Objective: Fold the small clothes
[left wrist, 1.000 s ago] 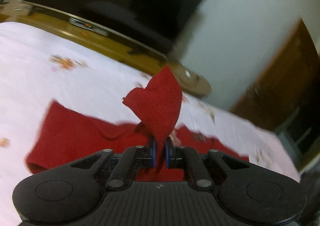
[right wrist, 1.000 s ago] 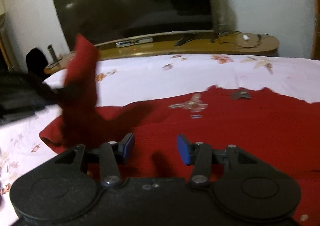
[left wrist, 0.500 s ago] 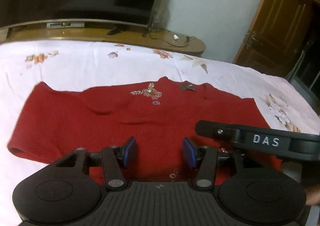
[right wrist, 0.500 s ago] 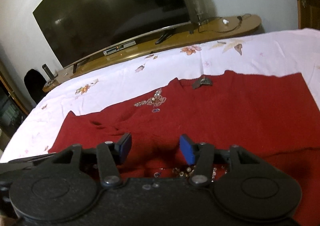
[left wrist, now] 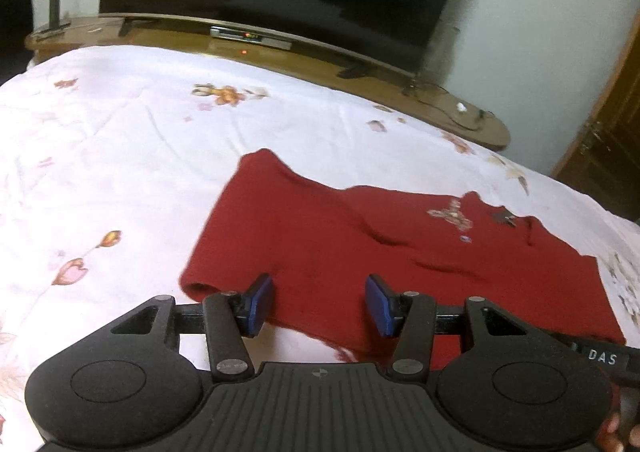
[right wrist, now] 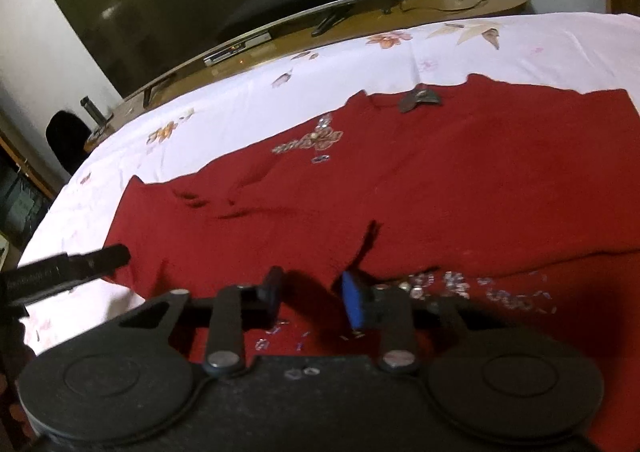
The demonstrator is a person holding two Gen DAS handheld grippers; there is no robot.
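Red knit top [right wrist: 420, 187] is lying spread flat on the white floral bedsheet [left wrist: 120, 139], sleeve folded in, beaded flower motif [right wrist: 312, 141] near the neckline. Left gripper [left wrist: 320, 304] is hovering over the hem, jaws about half open, empty; right gripper [right wrist: 310, 302] is closing its jaws over the sequinned hem, grip unclear.

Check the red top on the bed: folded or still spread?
Partly folded. The red top lies flat on the bedsheet, with one sleeve laid across its body. The beaded neckline faces up, and the hem is not folded.
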